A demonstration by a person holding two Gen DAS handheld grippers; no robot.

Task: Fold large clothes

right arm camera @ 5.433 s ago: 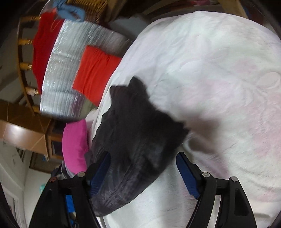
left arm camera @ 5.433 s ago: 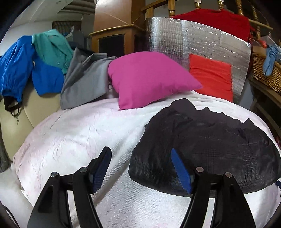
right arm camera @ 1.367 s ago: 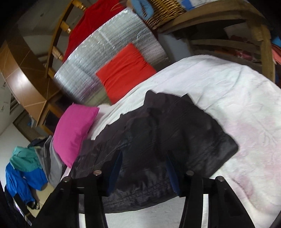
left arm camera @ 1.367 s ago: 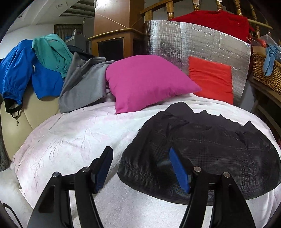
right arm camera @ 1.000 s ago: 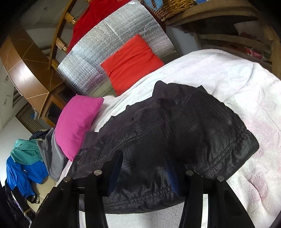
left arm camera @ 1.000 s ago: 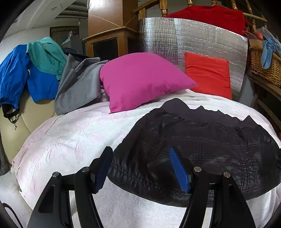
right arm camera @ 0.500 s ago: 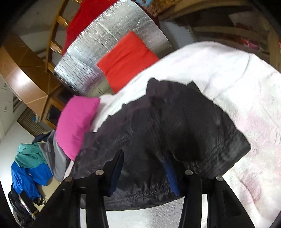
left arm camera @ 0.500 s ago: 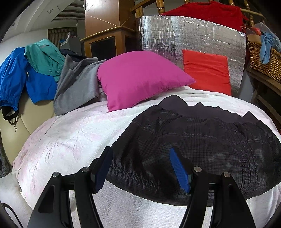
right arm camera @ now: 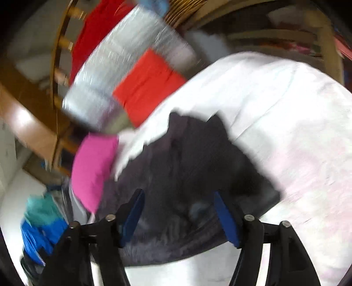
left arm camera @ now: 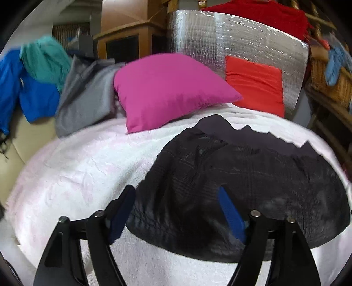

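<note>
A cluttered room surrounds a bed spread with a white, faintly pink-patterned cover (left arm camera: 83,176), and along the bed's far edge lean a magenta pillow (left arm camera: 169,90), a red cushion (left arm camera: 255,84) and a silver foil panel (left arm camera: 220,46) with a red cloth (left arm camera: 261,15) hung above it. At the far left corner lie a grey garment (left arm camera: 85,96), a teal garment (left arm camera: 46,61) and a blue garment (left arm camera: 33,94); a wicker basket (left arm camera: 330,77) stands off the right edge. The black jacket (left arm camera: 242,182), folded into a wide, flattish bundle, lies on the cover toward the bed's near right part, its near hem close to the near edge. The left gripper (left arm camera: 176,211) hovers over the jacket's near left end with its jaws having just been opening; they stand wide apart, the cloth seen between them but not pinched. In the blurred right wrist view the right gripper (right arm camera: 179,216) hangs over the same jacket's near hem, its jaws likewise just opened wider and pressing on nothing.
</note>
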